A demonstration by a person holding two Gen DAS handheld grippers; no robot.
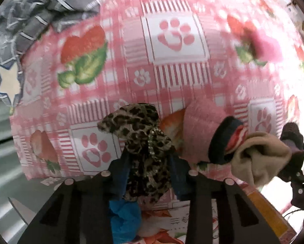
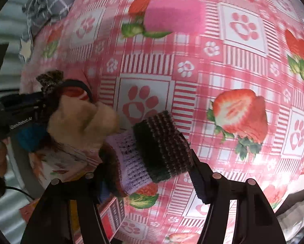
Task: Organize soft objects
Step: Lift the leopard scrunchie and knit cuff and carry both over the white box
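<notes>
Left wrist view: the left gripper [image 1: 149, 162] was pointed down at a pink checked cloth [image 1: 172, 77] printed with paws and strawberries.
Left tool state: its jaws were pressed on a leopard-print fabric piece [image 1: 139, 130], which was pinched between them and stood up above the fingertips.
Beside it: a beige soft item [image 1: 261, 158] and a dark sock with a red stripe [image 1: 227, 140] were seen to the right, touching each other.
Right wrist view: the right gripper [image 2: 152, 168] was held over the same cloth.
Right tool state: a knitted item in lilac and dark stripes [image 2: 152, 152] was gripped between its fingers.
Farther away: a pink roll [image 2: 172, 16] was lying on the cloth, well apart.
Corner: a grey checked fabric [image 1: 50, 6] was placed at the cloth's edge.
</notes>
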